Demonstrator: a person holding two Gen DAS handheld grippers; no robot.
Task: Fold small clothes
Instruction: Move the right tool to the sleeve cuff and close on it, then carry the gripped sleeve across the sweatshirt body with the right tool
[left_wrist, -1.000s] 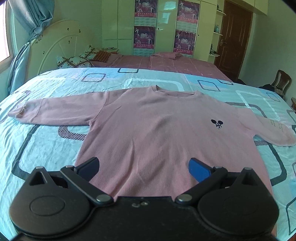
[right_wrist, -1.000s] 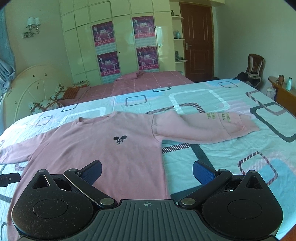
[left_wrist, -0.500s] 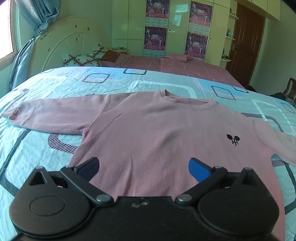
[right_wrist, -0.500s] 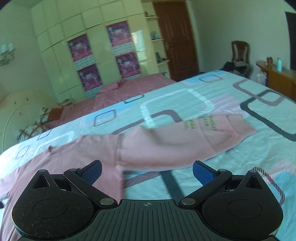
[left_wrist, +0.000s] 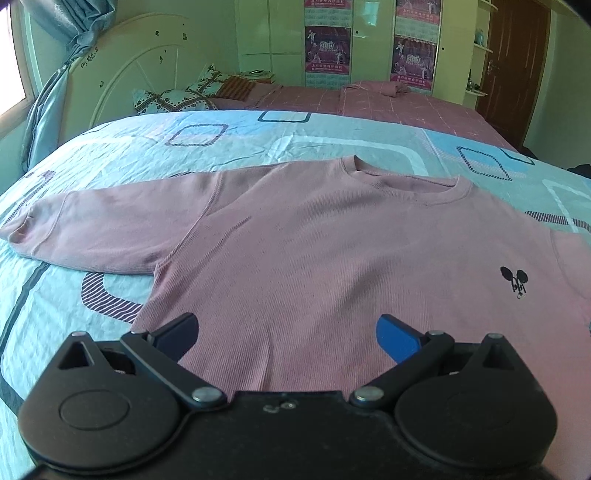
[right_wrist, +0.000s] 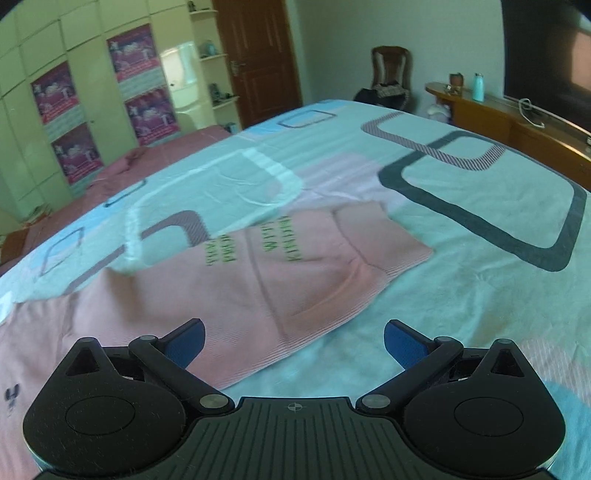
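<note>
A pink sweatshirt (left_wrist: 314, 258) lies flat, face up, on the bed, with a small black mouse logo (left_wrist: 514, 282) on its chest. Its one sleeve (left_wrist: 96, 229) stretches out to the left. My left gripper (left_wrist: 287, 334) is open and empty, over the lower left part of the body. The other sleeve (right_wrist: 295, 273), with green lettering, lies across the right wrist view, its cuff (right_wrist: 384, 236) pointing right. My right gripper (right_wrist: 293, 341) is open and empty, just above the sleeve's near edge.
The bed has a light blue sheet (right_wrist: 480, 229) with rounded square patterns. A second bed with a pink cover (left_wrist: 388, 107), pillows (left_wrist: 173, 101) and a white headboard (left_wrist: 122, 70) stand behind. A wooden sideboard (right_wrist: 517, 122) with a bottle runs along the right wall.
My left gripper has swung left towards the left sleeve side of the shirt. My right gripper has swung right and closer to the right sleeve and its cuff. Both stay open.
</note>
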